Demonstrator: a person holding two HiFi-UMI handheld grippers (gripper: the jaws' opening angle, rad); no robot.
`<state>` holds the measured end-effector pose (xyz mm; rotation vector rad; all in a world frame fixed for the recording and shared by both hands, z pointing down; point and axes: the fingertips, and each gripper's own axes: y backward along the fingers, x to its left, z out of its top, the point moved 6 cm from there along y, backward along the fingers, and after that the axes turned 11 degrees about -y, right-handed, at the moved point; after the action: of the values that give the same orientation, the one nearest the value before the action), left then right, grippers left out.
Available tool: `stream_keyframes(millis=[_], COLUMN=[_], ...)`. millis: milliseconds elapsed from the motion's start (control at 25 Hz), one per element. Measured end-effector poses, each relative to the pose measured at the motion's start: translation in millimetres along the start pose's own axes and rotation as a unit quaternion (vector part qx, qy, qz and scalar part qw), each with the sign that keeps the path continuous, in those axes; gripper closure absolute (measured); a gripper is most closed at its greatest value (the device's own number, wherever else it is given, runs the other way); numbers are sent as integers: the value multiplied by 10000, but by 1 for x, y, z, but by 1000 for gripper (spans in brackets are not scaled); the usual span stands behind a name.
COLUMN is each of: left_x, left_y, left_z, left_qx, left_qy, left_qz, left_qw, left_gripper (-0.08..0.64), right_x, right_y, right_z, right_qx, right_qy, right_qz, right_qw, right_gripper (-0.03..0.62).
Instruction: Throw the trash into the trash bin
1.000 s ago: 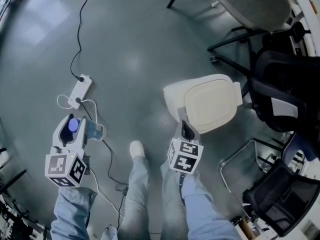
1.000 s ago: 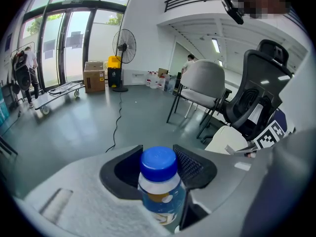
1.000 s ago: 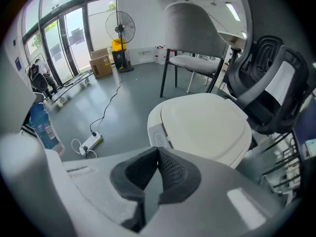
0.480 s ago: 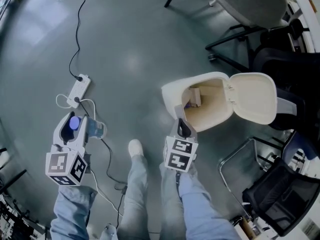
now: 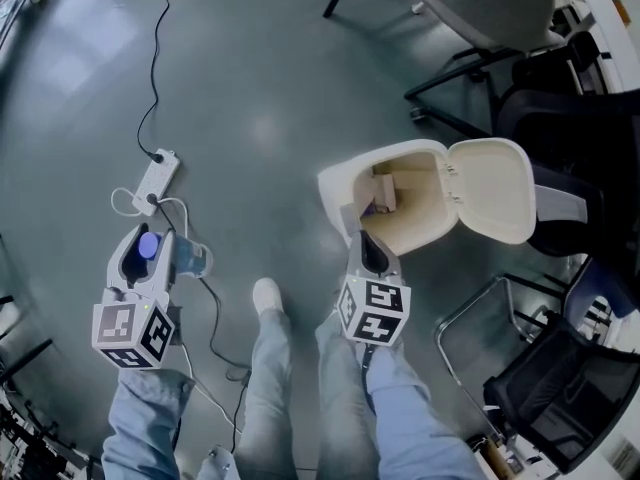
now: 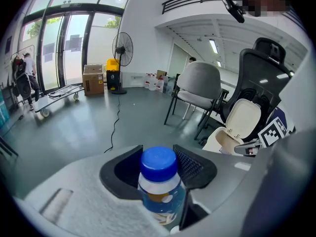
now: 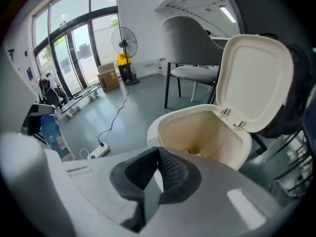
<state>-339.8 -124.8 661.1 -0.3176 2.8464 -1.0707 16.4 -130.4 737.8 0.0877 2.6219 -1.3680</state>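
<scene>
Beside the open trash bin (image 5: 336, 194), right claw (image 7: 157, 166) closed, left claw (image 6: 158, 168) gripping bottle (image 6: 160, 195)

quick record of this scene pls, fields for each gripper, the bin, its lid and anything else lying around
left gripper: shut on a clear plastic bottle with a blue cap
right gripper: shut, empty, pointing at the bin
bin: white plastic trash bin, upright
lid: hinged white lid, swung open
bin contents: a pale boxy scrap, hard to identify
elsewhere: white power strip
task state: bottle not yet in the bin
</scene>
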Motion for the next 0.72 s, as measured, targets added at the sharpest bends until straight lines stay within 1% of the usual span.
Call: stream_keyframes(millis=[120, 240, 560, 720], left_x=[-11, -27, -79, -107], left_y=[0, 0, 13, 18], left_z=[6, 18, 70, 85], left_qx=[-61, -145, -484, -550], left_qy=[19, -29, -307, -376], left_qz=[-19, -83, -310, -412], left_qw=[10000, 9999, 9979, 9969], left_gripper=[357, 357, 357, 357], right_x=[-9, -23, -74, -97], right_y=[10, 24, 84, 113], right_z=[10, 21, 54, 66], right_qx=[-146, -260, -513, -693], right_qy=[-68, -262, -540, -597], right_qz=[17, 43, -103, -209], right_qw=[9999, 9993, 9972, 9956], right_gripper=[589, 589, 589, 589])
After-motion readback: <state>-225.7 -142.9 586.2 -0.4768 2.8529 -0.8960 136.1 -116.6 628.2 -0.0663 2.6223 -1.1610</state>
